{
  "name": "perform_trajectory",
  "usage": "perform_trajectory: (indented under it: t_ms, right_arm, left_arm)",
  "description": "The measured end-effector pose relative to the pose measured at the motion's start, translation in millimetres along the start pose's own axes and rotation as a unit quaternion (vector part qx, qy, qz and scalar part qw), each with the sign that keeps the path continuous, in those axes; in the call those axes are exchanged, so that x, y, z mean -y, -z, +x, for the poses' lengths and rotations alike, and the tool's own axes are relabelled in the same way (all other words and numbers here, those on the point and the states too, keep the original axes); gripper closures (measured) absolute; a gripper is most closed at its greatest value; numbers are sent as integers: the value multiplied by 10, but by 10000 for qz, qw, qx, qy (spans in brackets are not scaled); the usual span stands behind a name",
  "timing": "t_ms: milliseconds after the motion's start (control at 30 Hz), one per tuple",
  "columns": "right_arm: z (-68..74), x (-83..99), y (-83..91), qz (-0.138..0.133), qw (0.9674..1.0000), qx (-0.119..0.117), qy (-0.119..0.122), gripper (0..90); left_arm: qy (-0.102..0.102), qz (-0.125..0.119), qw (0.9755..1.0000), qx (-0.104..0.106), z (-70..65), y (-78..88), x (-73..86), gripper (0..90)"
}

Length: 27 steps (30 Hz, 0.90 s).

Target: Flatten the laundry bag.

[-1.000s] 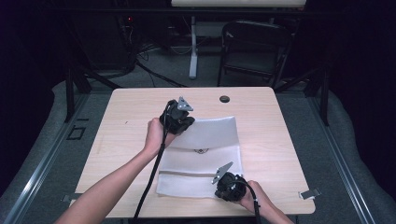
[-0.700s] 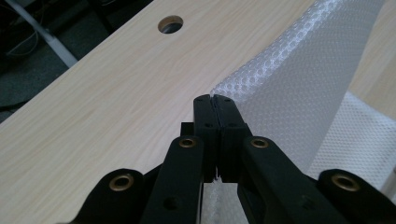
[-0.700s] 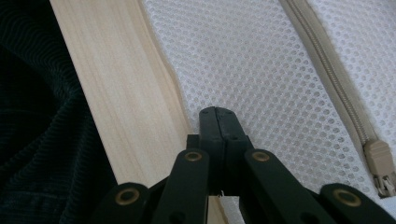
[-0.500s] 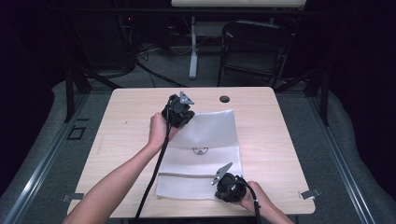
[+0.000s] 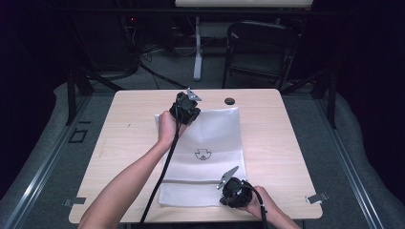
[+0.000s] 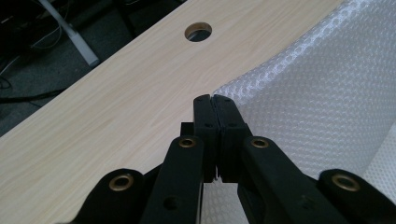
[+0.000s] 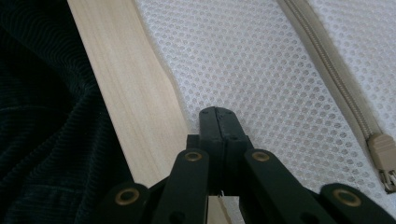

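Lying flat on the pale wooden table (image 5: 119, 143), a white mesh bag (image 5: 210, 138) is seen spread from the far middle of the tabletop to its near edge, with a small dark emblem (image 5: 204, 154) printed at its centre. The left gripper (image 5: 187, 109) is held over the bag's far left corner. In the left gripper view its jaws are pressed together, and the raised mesh edge (image 6: 261, 79) is met right at their tips; whether fabric is actually pinched between them cannot be told. A round hole (image 6: 198, 31) in the table is noted beyond the jaws, well apart from the bag. The right gripper (image 5: 233, 191) is held at the bag's near edge, right of the middle. In the right gripper view its jaws are likewise closed, with their tips resting on the mesh (image 7: 261, 70) just beside the bag's edge, though a grip on it cannot be confirmed. A beige zipper (image 7: 336, 88) is observed running across the bag, its pull (image 7: 385, 156) lying to the right of the jaws, near but not touching them. A dark chair (image 5: 260, 52) is recorded on the floor behind the table.
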State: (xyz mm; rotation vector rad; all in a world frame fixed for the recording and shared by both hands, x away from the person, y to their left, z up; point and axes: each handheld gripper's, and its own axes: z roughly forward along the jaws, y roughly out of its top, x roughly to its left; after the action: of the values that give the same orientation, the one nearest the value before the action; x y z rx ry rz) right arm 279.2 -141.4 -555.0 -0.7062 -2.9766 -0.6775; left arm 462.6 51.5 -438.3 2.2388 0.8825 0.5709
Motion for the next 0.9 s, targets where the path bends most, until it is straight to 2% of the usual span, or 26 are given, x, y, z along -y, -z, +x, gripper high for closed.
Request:
perform_trajectory:
  t_ms: [33,233,467,533,567,600,733,867,900]
  right_arm:
    - [-1,-6,12,76,10000,26,50,900]
    - [15,9,16,102,9999,-58,69,900]
    - [29,14,9,73,10000,-40,-3,900]
    - [19,16,5,55,9999,-135,-13,900]
    - [34,22,-3,-19,9999,-86,-93,900]
    - [24,14,11,80,9999,-74,-7,900]
    - [38,15,10,76,10000,-25,-45,900]
    - [32,18,6,26,9999,-61,-99,900]
    - [42,34,-23,-159,9995,-131,-246,891]
  left_arm:
    - [28,-4,10000,-10,3,-20,1,891]
    - [159,80,9998,-41,44,-123,30,890]
    - [266,124,9995,-98,94,-271,73,883]
    - [317,118,9994,-97,113,-326,89,880]
    - [345,117,9993,-121,120,-352,94,878]
    - [370,137,9992,-104,132,-373,98,878]
    - [445,138,9988,-146,150,-431,112,876]
    - [471,151,9986,-166,159,-488,113,870]
    - [469,173,9986,-183,163,-506,111,867]
